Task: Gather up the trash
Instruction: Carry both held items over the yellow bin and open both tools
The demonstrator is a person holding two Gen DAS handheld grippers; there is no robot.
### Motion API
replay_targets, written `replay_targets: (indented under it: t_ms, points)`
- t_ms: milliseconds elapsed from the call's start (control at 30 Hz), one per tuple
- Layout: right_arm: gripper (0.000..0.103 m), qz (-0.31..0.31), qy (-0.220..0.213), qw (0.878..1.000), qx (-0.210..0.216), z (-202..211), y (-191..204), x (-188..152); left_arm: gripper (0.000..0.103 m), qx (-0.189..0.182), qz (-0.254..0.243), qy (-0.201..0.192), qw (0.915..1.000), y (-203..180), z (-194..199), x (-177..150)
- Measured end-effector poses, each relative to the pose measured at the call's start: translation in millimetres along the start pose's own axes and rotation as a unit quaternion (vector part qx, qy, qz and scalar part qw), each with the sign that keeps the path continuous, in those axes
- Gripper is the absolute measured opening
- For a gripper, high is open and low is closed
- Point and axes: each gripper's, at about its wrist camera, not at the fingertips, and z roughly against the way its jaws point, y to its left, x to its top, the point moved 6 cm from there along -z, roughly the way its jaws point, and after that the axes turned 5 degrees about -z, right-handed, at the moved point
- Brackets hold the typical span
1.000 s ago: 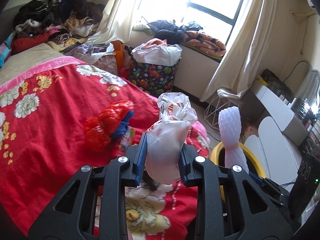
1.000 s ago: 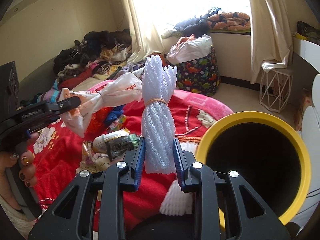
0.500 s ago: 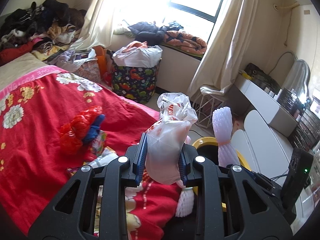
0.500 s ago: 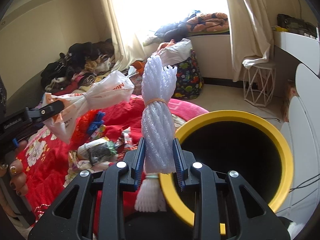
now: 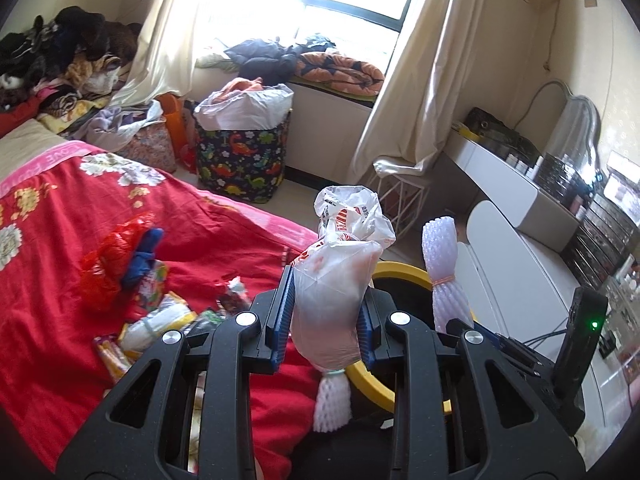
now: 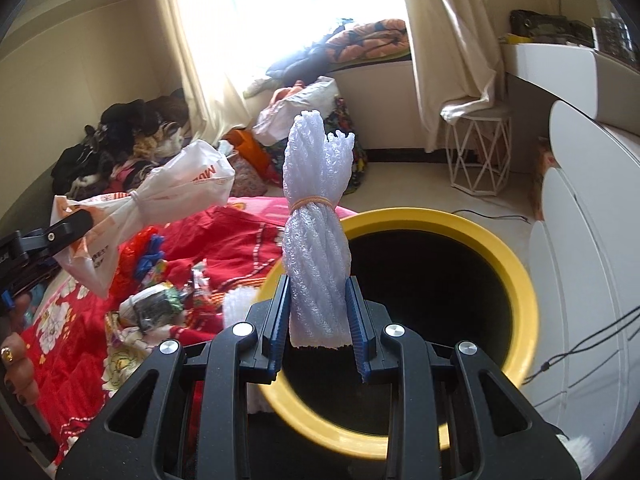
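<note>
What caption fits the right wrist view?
Right tongs grip foam bundle over yellow bin.

Bin (image 6: 516, 280) stands right of the bed (image 6: 224, 236), wrappers (image 6: 154, 306) on the bed.

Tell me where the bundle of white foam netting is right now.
In the right wrist view the rubber-banded bundle of white foam netting stands upright, clamped in the right gripper, over the near left rim of the yellow-rimmed bin.
</note>
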Motion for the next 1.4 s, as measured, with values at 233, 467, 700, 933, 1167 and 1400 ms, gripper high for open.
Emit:
replay_targets:
  t_ms: [233, 467, 700, 933, 1167, 1400]
  points:
    - [0.026, -0.018, 0.007, 1.000, -0.024, 1.8, -27.0, -3.0, 0.021, -0.014, -0.017, 0.009, 0.9997, -23.9, -14.1, -2.8]
    - [0.026, -0.032, 0.009, 0.999, -0.043, 7.8, -53.2, -5.9, 0.021, -0.024, -0.029, 0.019, 0.9991, -43.1, -28.5, -5.2]
    - [0.026, -0.042, 0.013, 0.998, -0.051, 12.3, -70.4, -10.0, 0.021, -0.031, -0.044, 0.035, 0.9979, -59.7, -45.6, -11.6]
    - [0.027, -0.052, 0.019, 0.997, -0.054, 11.4, -76.9, -10.6, 0.021, -0.034, -0.047, 0.050, 0.9970, -68.2, -65.2, -15.9]
    - [0.064, -0.058, 0.017, 0.997, -0.048, 9.8, -73.5, -9.0, 0.040, -0.044, -0.051, 0.055, 0.9962, -78.2, -81.9, -15.4]
    - [0.075, -0.076, 0.015, 0.995, -0.068, 10.8, -80.0, -10.0, 0.092, -0.035, -0.037, 0.045, 0.9977, -71.8, -77.4, -15.9]
